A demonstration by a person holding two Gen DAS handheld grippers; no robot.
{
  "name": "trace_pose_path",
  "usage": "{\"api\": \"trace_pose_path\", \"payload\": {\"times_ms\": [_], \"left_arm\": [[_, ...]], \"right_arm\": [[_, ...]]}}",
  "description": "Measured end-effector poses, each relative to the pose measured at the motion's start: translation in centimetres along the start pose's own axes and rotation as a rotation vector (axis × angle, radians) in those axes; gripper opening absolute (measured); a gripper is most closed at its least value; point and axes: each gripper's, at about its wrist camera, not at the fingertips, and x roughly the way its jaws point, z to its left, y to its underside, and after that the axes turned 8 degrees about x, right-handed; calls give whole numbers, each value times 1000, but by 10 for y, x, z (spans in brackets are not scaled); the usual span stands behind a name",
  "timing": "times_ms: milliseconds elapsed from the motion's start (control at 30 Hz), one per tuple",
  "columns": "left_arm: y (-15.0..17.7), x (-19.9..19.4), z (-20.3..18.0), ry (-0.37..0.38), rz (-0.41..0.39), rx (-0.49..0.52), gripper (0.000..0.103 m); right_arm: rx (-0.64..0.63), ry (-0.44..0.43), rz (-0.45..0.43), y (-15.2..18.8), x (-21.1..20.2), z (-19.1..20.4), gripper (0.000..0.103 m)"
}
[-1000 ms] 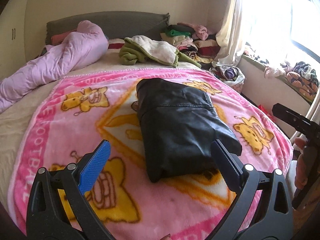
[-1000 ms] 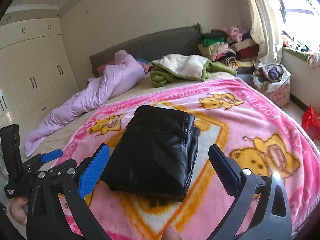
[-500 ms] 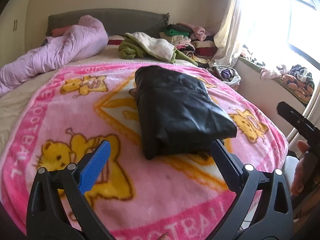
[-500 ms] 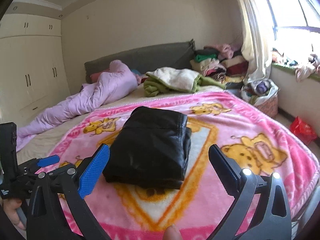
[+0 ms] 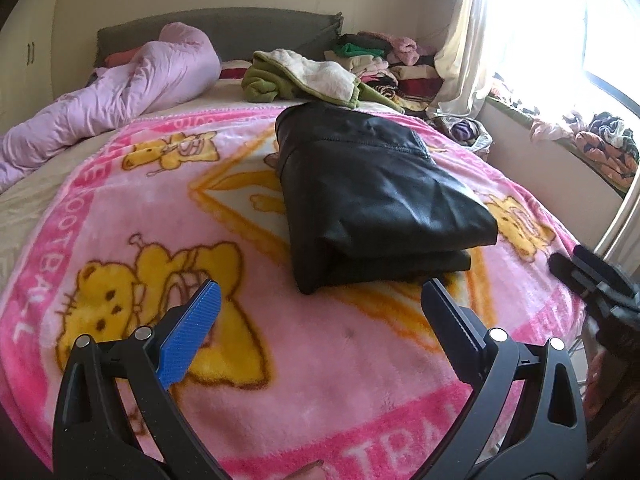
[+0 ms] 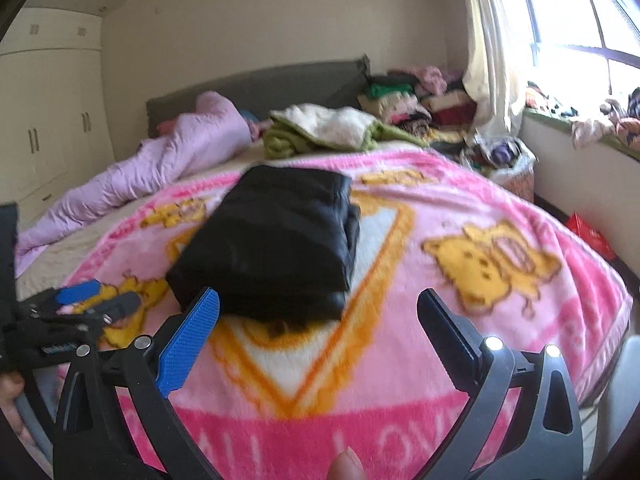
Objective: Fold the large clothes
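Folded black jacket on a pink blanket on a bed.
Left claw and right claw hover near its front edge, both spread wide, holding nothing.

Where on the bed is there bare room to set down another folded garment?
Bare pink blanket lies left of the folded black garment, up to the lilac duvet, and along its near edge. The headboard end is crowded: green-and-cream throw, stacked clothes.
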Motion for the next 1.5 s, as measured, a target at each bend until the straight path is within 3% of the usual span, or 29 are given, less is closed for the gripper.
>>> {"api": "trace_pose_path", "payload": {"times_ms": [1500], "left_arm": [[2, -1, -4, -26, -1, 6, 94]], "right_arm": [[23, -22, 74, 11, 14, -5, 99]]}}
